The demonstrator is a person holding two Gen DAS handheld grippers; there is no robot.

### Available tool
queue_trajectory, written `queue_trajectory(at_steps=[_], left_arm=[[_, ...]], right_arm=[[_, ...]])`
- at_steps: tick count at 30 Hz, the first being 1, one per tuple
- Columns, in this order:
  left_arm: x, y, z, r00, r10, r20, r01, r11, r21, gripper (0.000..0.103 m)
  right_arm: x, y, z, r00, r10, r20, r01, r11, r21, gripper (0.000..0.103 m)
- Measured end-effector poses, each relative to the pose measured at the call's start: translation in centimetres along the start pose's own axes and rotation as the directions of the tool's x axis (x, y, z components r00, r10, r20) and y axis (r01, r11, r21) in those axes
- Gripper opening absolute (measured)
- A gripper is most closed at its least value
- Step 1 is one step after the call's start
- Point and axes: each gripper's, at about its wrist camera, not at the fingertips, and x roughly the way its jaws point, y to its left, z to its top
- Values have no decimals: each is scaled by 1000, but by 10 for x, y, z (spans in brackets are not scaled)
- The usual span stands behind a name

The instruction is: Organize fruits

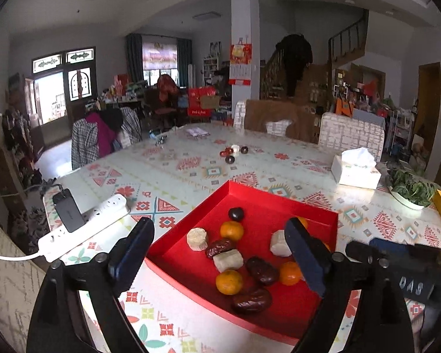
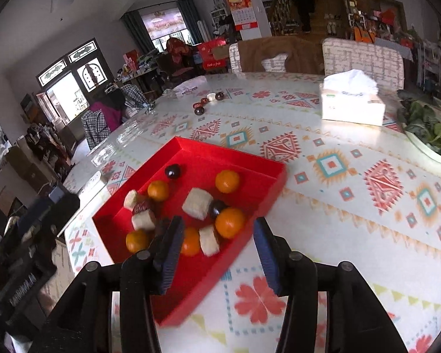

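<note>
The red tray (image 1: 267,203) is sitting on the patterned table (image 1: 191,173), already holding oranges, dark dates and pale chunks. What is still lying loose is a small cluster of fruit (image 1: 233,151) far out toward the middle of the table, well beyond the tray's far corner and straight ahead of both tools. The left tool (image 1: 220,253) is hovering over the tray with its jaws standing wide and nothing between them. The right tool (image 2: 216,253) is hanging over the tray's near edge, jaws moderately apart, also gripping nothing. Neither hand looks clearly nearer to the cluster; I am judging either would need a long forward reach. The loose pieces are looking small, round, dark red, with one white piece among them.
</note>
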Motion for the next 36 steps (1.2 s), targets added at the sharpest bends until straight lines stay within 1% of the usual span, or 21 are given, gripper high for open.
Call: queue_trajectory(at_steps=[4,6,8,11,13,15,18,19,23,28,31,36], left_arm=[[-21,-13,-2,999,24,35,-25,999,21,93],[-31,-19,-2,997,45,64,-47,998,29,99],[-46,-26,-2,992,69,108,-73,997,33,103],[-63,-32,-3,985,89,146,-94,995,28,103],[-74,-36,-6,978,122,168,-128,991,24,103],[-81,-39,-8,976,128,174,-135,991,26,103],[-89,-43,-13,982,103,158,-109,993,34,103],[-91,-45,-14,984,91,151,-98,995,37,103],[-97,-49,-22,991,51,127,-58,997,48,103],[-97,-47,-26,998,-18,68,16,1000,22,103],[-98,-46,-29,998,-29,52,29,1000,8,103],[-98,-48,-32,999,-28,46,28,1000,9,103]], right_arm=[[-20,0,-18,1000,-19,19,20,999,-26,56],[-28,-2,-25,999,-26,25,27,999,-38,57],[-37,-1,-32,999,-31,35,33,998,-55,57],[-50,1,-41,998,-34,50,38,996,-78,58],[-58,2,-46,998,-31,60,37,995,-88,59],[-64,3,-52,997,-29,65,35,995,-94,60],[-74,5,-61,997,-23,76,30,995,-99,61],[-76,5,-63,997,-23,78,31,994,-102,63],[-84,8,-75,995,-43,86,53,991,-120,66],[-89,10,-87,994,-64,83,75,987,-141,66],[-91,11,-93,994,-67,87,79,986,-147,67],[-92,13,-98,994,-67,85,79,985,-150,68]])
